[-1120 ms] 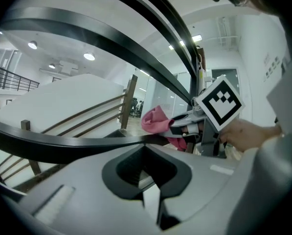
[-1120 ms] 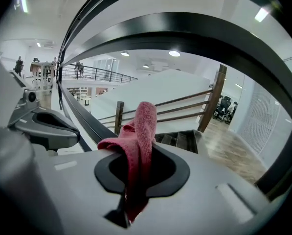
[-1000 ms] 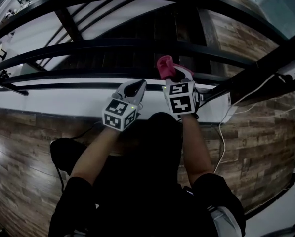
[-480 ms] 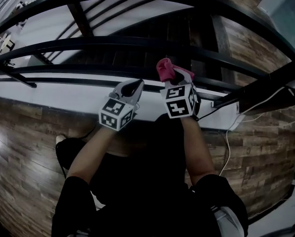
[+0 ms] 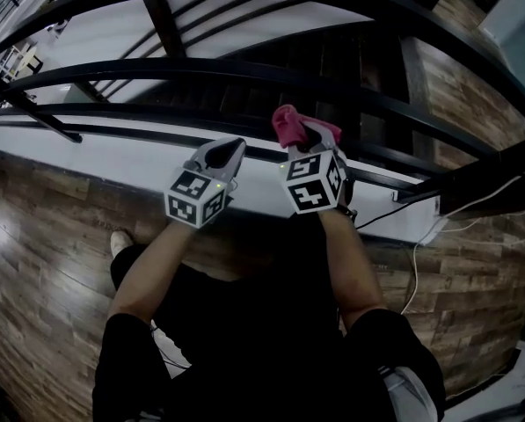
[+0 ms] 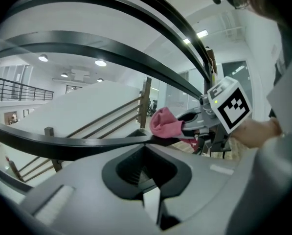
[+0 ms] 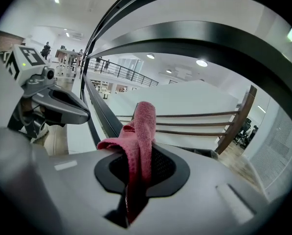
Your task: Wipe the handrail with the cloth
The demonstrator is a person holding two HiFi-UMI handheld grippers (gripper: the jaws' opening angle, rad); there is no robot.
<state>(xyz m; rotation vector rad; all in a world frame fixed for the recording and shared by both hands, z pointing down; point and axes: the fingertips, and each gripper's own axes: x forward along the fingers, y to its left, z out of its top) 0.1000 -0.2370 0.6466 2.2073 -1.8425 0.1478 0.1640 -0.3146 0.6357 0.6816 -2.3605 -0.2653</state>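
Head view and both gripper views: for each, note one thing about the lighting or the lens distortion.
Head view: dim and underexposed, the person's clothes nearly black, rails bowed into arcs, only the cloth vivid. Left gripper view: bright, ceiling lamps glaring, rails curved by the wide lens, corners vignetted black. Right gripper view: same bend and dark rim; cloth sharp, distance washed out.

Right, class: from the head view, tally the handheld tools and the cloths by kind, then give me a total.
Tools: 2 (left tool, right tool)
Cloths: 1 (pink cloth, clamped in the right tool)
Total: 3
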